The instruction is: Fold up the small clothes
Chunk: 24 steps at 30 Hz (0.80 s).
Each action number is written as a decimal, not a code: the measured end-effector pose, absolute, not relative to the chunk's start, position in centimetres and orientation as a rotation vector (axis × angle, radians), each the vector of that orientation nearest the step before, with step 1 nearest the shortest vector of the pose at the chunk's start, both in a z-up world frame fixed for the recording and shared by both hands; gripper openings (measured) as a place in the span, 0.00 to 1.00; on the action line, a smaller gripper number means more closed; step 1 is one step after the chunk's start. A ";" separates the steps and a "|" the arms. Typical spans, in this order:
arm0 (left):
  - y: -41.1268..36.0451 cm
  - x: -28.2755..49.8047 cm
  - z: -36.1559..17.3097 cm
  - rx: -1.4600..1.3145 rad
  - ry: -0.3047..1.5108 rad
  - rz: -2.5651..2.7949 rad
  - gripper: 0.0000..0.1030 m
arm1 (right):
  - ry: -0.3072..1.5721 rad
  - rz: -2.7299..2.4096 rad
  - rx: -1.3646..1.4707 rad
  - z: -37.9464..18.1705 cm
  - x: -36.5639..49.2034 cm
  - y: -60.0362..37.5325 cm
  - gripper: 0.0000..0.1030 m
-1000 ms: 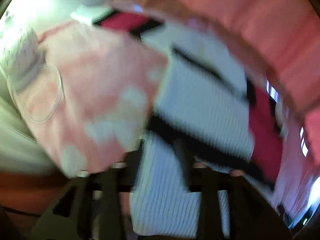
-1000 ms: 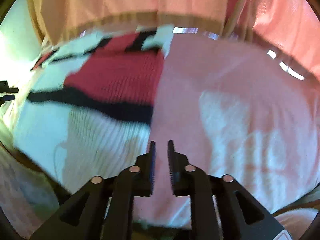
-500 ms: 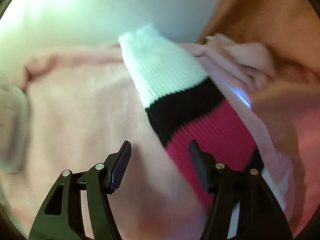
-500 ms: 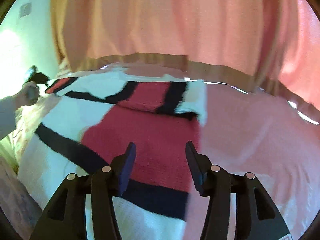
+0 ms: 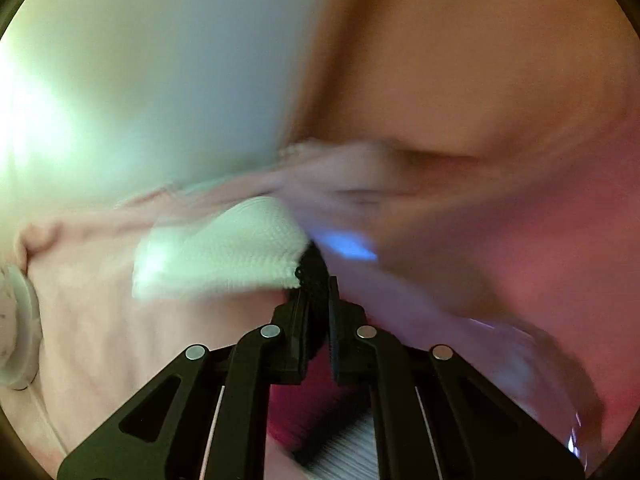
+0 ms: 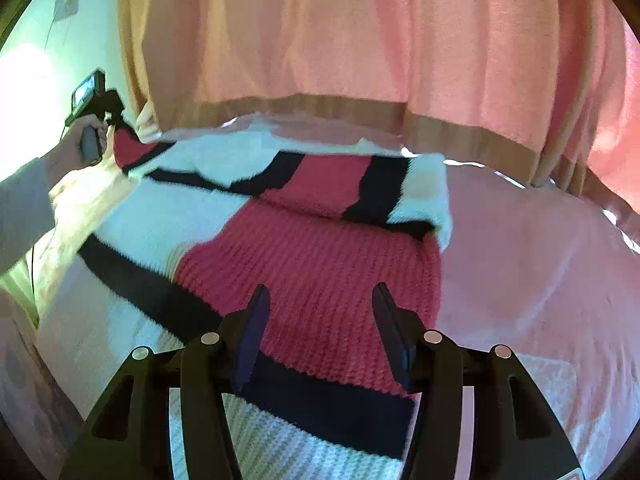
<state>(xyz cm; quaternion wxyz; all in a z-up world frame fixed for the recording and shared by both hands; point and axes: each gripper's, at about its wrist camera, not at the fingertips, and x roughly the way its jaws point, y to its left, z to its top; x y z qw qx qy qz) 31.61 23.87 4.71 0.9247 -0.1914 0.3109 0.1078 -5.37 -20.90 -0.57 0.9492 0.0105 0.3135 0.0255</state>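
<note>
On my right wrist view, at the far left edge, I see the person's sleeve (image 6: pixel 18 208) and hand (image 6: pixel 86 130) holding my left gripper (image 6: pixel 114 128) against the sweater's sleeve, which runs up into the upper left of the frame. My left wrist view confirms the grip: the left gripper's (image 5: pixel 316 276) jaws are clamped together on the black band of the knit, with the white cuff (image 5: pixel 216 256) sticking out to the left of the fingertips, blurred. They have just snapped shut on it.

The sweater (image 6: pixel 312 256) lies across the middle of the right wrist frame on the pink bedcover (image 6: pixel 540 280), its red, black and white blocks spread flat, the other sleeve folded across the top of its body. The peach curtain (image 6: pixel 360 32) hangs behind, filling the upper frame.

At the bottom centre, my right gripper (image 6: pixel 320 304) stands with its jaws apart above the red panel, nothing pinched between the pads.
</note>
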 end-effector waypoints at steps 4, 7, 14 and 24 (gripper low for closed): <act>10.6 25.5 10.3 -0.251 0.598 -0.079 0.07 | 0.602 0.018 0.030 1.5 -5.9 -22.4 0.58; 1.2 21.9 9.6 -0.157 0.674 -0.257 0.17 | 0.589 -0.011 0.005 3.0 -6.2 -23.6 0.63; -5.4 17.0 2.4 0.015 0.864 -0.266 0.60 | 0.621 -0.029 -0.097 4.7 -6.1 -26.0 0.64; 7.1 15.4 2.1 -0.340 0.896 0.033 0.81 | 0.685 0.132 -0.142 4.9 1.7 -22.1 0.64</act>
